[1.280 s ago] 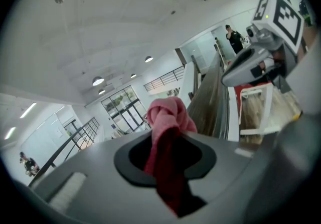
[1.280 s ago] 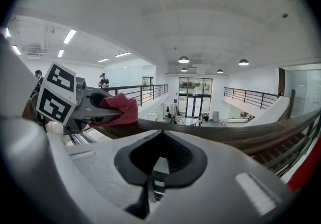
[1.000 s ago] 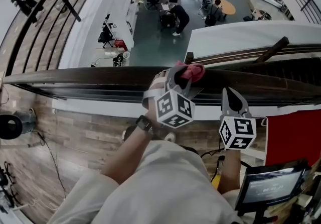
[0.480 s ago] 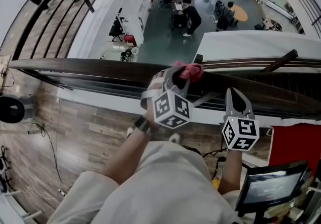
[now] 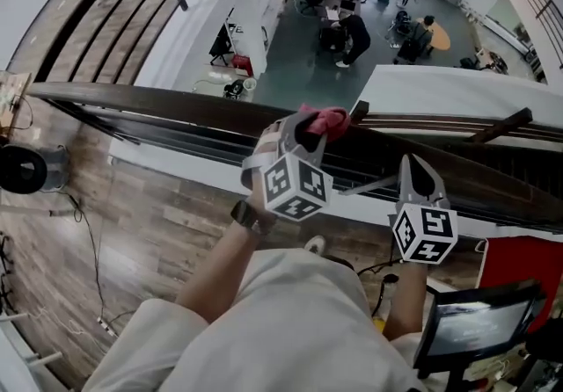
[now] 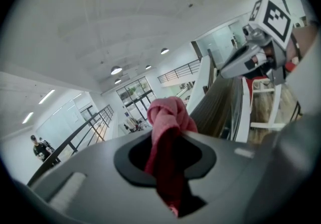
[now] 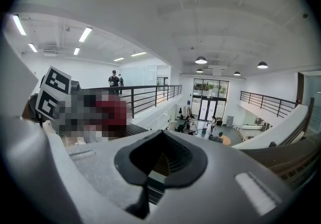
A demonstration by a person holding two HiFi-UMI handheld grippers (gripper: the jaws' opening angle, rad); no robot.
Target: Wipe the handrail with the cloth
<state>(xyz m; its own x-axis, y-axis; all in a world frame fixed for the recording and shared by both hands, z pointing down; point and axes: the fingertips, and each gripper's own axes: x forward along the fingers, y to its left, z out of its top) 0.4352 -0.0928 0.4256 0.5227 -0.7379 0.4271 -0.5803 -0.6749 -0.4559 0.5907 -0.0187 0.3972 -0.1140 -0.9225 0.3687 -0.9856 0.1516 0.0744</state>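
Okay, cloth (image 5: 324, 120): a pink-red rag, bunched into a knotty wad and sitting at the top of the dark handrail (image 5: 176, 109). From where I'm standing it looks like it's touching the rail, but I wouldn't swear to how hard it's pressed.

Left hand-held gripper (image 5: 308, 130): clamped on the cloth. Its own view shows the rag squeezed between the jaws, with the wad poking out past the tips.

Right hand-held gripper (image 5: 415, 167): jaws together with nothing in them. It hangs on the near side of the rail, off to the right of the left one, and isn't doing any of the work.

Handrail: long, dark and rounded, running across in front of the person and sloping away to the right.

Step in hand: I'd say this is mid-wipe, dragging the wad along the top of the rail.

How to do it well: press the cloth down so the wad flattens onto the curve. Follow the rail's slope and let only the fabric rub the wood, not the jaw tips. A firm pinch matters here, since only a small bite of the cloth is held.

Watch out: the lower floor (image 5: 290, 65) is way down past the rail, so a slipped rag is gone.
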